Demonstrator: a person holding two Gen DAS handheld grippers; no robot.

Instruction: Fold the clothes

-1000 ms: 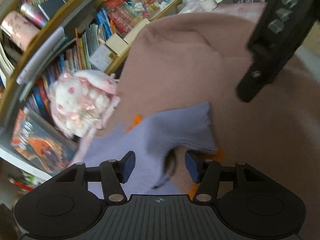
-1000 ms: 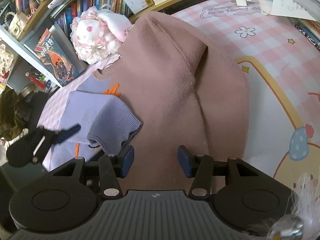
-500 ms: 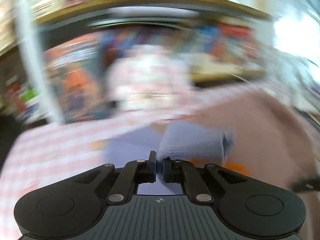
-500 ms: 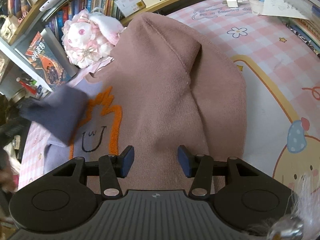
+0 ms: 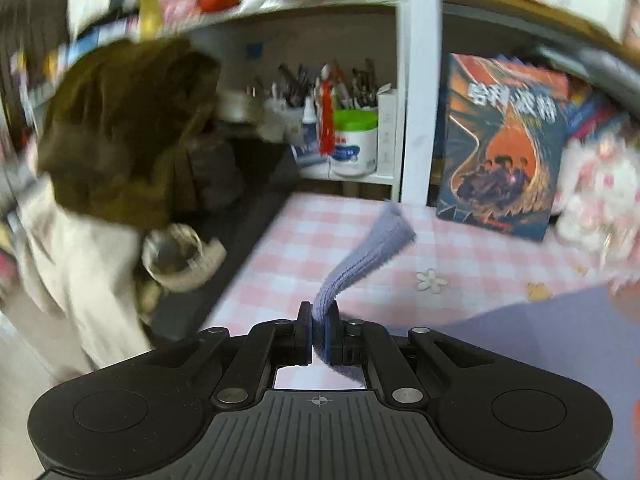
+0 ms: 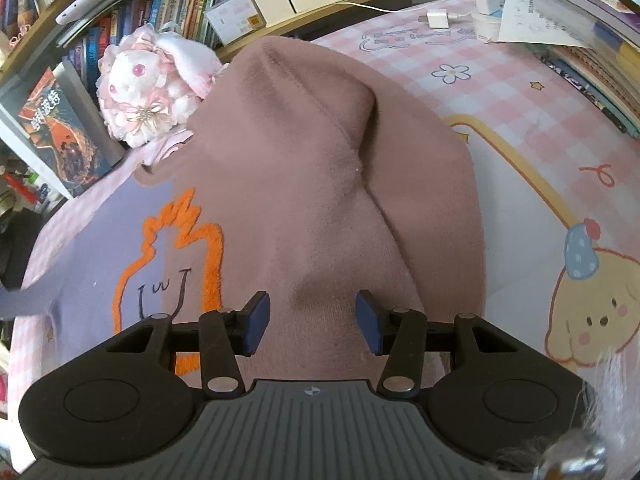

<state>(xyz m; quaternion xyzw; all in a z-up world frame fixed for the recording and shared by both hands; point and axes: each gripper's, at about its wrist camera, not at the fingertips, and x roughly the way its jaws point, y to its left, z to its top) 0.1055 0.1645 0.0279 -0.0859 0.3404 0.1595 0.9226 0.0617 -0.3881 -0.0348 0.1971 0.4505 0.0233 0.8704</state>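
Note:
A garment lies on a pink checked table mat. It has a mauve-brown body and a lavender part with an orange outlined figure. My left gripper is shut on the ribbed lavender sleeve cuff, held above the mat's left edge; the lavender sleeve stretches out to the left edge of the right wrist view. My right gripper is open and empty, just above the mauve fabric near its front.
A pink and white plush toy sits at the back left beside a standing book. Bookshelves ring the back. Chargers and papers lie at the back right. A jar and pens stand on a shelf. The table edge drops at the left.
My left gripper closed on the lavender sleeve cuff and pulled it leftward off the mauve body, uncovering the orange figure. My right gripper stayed open and nearly still.

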